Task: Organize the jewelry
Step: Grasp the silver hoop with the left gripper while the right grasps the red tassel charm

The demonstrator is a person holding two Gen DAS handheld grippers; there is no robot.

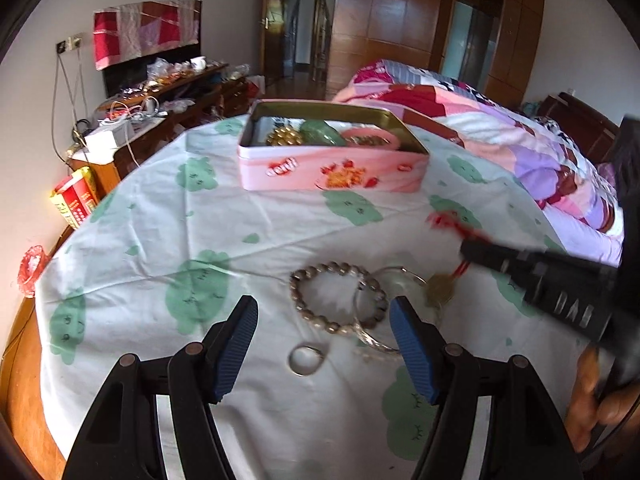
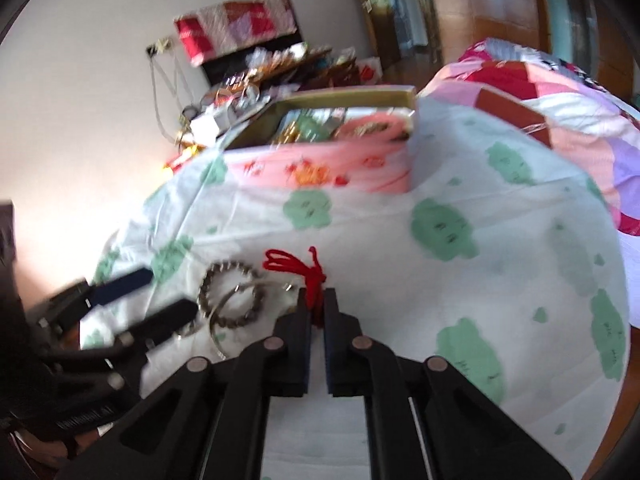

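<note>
The right tool (image 2: 316, 300) points steeply down at the table, its jaws clamped together on a red cord (image 2: 310, 274) whose loops spill out beyond the tips; in the left wrist view that cord leads to a gold pendant (image 1: 440, 290) lying on the cloth. The left tool (image 1: 324, 316) is also angled down, jaws spread wide and gripping nothing, framing a grey bead bracelet (image 1: 338, 298). A clear bangle (image 1: 374, 316) overlaps the bracelet, and a silver ring (image 1: 306, 360) lies just nearer the camera. A hand (image 1: 600, 396) shows at the right edge of that view. A white cloth with green patches (image 1: 200, 220) covers the table. Further back stands an open pink tin (image 1: 332, 160) with beads and bangles inside. Beyond it are a patchwork quilt (image 1: 500, 120), a cluttered sideboard (image 1: 160, 100) and wooden wardrobes (image 1: 380, 20).
</note>
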